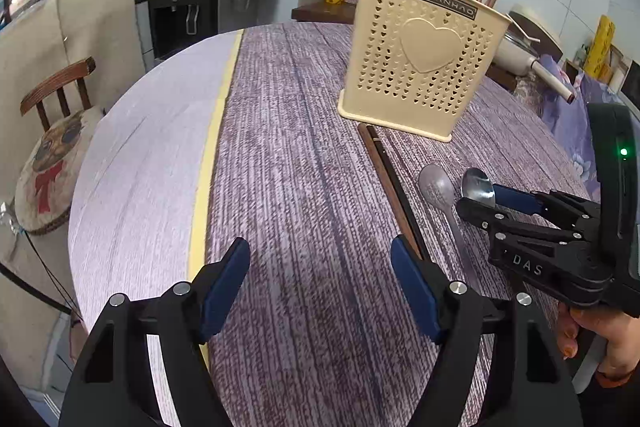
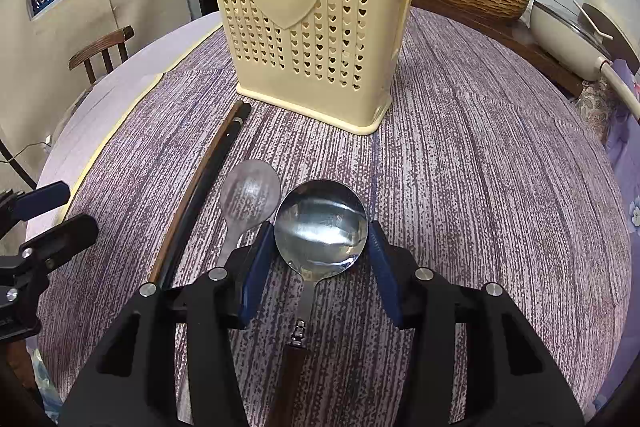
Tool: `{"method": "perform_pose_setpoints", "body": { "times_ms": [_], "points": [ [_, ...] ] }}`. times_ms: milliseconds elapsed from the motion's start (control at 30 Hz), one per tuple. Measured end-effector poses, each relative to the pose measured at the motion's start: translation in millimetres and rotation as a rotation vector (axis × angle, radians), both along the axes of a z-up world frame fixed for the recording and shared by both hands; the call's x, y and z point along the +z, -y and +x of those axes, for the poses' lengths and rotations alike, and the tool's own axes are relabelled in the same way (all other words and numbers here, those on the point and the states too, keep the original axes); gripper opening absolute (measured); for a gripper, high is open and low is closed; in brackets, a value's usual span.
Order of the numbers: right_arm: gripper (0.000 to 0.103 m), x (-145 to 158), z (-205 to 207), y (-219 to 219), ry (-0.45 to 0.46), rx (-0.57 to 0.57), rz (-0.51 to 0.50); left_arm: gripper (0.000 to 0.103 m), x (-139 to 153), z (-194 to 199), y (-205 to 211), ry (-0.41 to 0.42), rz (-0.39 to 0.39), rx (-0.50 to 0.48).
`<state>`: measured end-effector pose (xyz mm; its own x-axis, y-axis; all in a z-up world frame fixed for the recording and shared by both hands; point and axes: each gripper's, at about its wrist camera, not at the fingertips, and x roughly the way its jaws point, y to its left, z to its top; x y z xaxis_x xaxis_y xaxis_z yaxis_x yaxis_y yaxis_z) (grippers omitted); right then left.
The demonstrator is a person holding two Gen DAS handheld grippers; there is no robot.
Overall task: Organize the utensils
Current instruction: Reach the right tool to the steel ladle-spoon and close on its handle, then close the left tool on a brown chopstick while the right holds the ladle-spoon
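Jaws of the right gripper [image 2: 318, 259] flank the shiny round-bowled steel spoon with a wooden handle [image 2: 321, 223] lying on the purple woven tablecloth [image 2: 480, 187], pads not yet pressing; the left gripper [image 1: 320, 291] gapes empty. Closing on the curved bowl risks squirting it sideways into the dull grey metal spoon [image 2: 250, 197].
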<state>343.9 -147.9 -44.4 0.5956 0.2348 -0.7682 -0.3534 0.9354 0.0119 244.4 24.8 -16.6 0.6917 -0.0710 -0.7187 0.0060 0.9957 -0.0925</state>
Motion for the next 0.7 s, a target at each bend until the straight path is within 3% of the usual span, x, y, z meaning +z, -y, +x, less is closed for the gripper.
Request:
{"method": "perform_pose_setpoints", "body": {
  "times_ms": [233, 467, 567, 700],
  "points": [
    [0.048, -1.0, -4.6, 13.7, 0.001, -0.016, 0.007, 0.067, 0.7, 24.5, 21.8, -0.022, 0.026, -0.057],
    [0.048, -1.1, -6.3, 18.6, -0.002, -0.026, 0.017, 0.067, -12.9, 41.7, 48.3, -0.068, 0.107, -0.11],
    [0.048, -1.0, -6.4, 19.9, -0.004, -0.027, 0.022, 0.067, -18.4, 42.5, 50.3, -0.07, 0.154, -0.091],
    [0.048, -1.1, -6.5, 19.7, -0.005, -0.029, 0.028, 0.067, -15.7, 35.3, 23.5, -0.073, 0.11, -0.029]
  ]
}}
